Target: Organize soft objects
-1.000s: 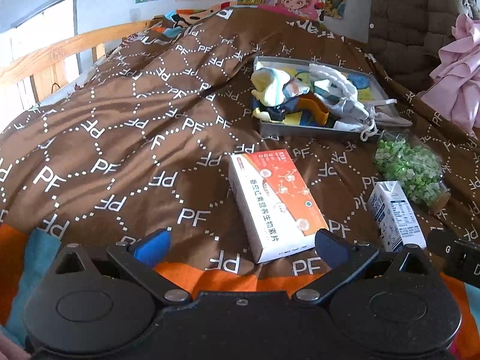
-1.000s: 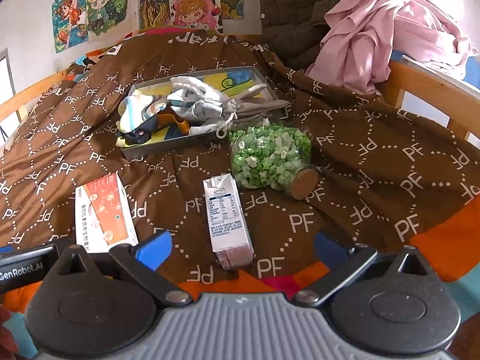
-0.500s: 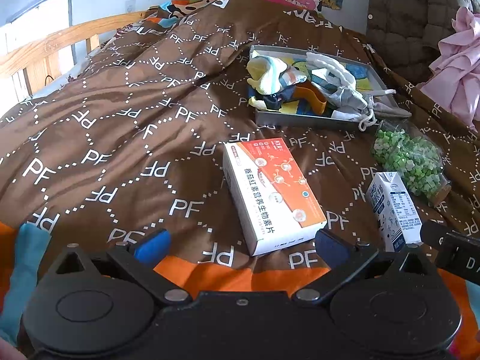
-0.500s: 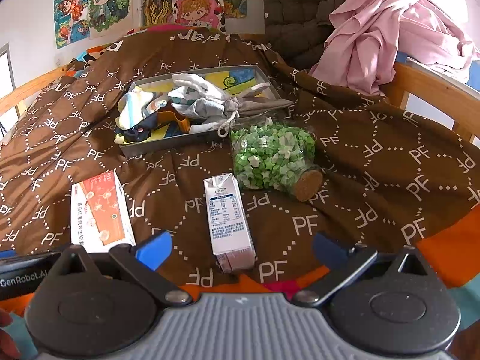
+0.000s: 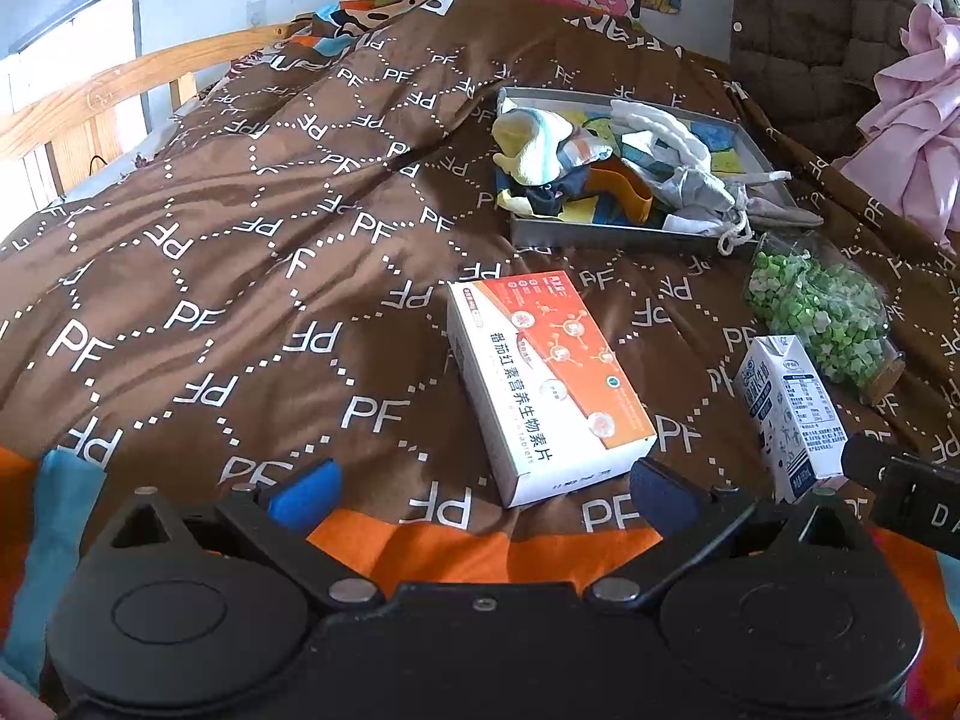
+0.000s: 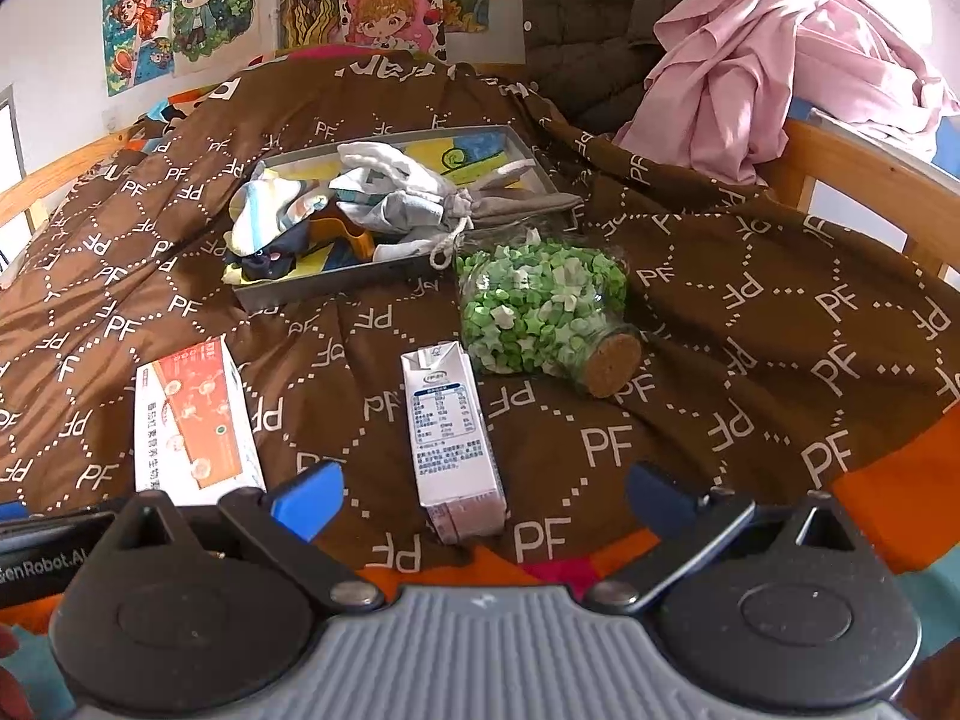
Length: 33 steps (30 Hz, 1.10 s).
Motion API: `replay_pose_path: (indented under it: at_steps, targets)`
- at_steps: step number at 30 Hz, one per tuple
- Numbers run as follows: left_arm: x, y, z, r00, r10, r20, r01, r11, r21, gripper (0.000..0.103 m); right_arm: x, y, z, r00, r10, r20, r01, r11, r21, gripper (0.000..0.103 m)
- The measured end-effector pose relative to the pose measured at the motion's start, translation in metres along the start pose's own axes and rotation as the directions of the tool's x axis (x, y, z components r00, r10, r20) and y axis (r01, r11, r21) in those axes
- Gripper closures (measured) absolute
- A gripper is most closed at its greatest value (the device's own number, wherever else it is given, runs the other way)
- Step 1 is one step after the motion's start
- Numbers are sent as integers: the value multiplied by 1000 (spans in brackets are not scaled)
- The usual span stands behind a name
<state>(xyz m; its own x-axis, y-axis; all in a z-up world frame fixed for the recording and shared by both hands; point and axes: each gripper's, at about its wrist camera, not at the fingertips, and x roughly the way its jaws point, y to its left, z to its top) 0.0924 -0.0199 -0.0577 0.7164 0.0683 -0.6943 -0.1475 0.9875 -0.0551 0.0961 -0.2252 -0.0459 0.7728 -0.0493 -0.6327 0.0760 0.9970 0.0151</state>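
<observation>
A grey tray [image 5: 624, 235] [image 6: 312, 291] on the brown bedspread holds a heap of soft items: rolled socks [image 5: 540, 147] [image 6: 270, 216], a white braided piece [image 5: 666, 132] and a grey drawstring pouch [image 5: 702, 192] [image 6: 420, 207]. Both grippers hover near the front edge of the bed, well short of the tray. My left gripper [image 5: 483, 489] is open, with the orange-and-white box [image 5: 549, 384] just ahead between its fingers. My right gripper [image 6: 480, 495] is open too, the milk carton [image 6: 450, 426] lying ahead of it.
A corked glass jar of green paper stars [image 5: 822, 312] [image 6: 540, 315] lies on its side by the tray. The milk carton [image 5: 786, 414] and box [image 6: 192, 426] lie beside each other. Pink cloth [image 6: 774, 42] hangs over a wooden rail [image 6: 864, 168] at the right. A wooden bed rail [image 5: 96, 96] runs along the left.
Both grippers have drawn back slightly and tilted, so the tray and objects sit a little farther off. Nothing on the bed has been moved.
</observation>
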Motion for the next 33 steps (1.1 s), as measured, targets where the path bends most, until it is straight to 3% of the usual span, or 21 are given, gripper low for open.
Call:
replay_pose_path:
  at_steps: [33]
  targets:
    - [1,1,-2,1000,-6,-19,7,1000,6,1,1,2,-2,1000,3,-13,-3,1000,-2,0]
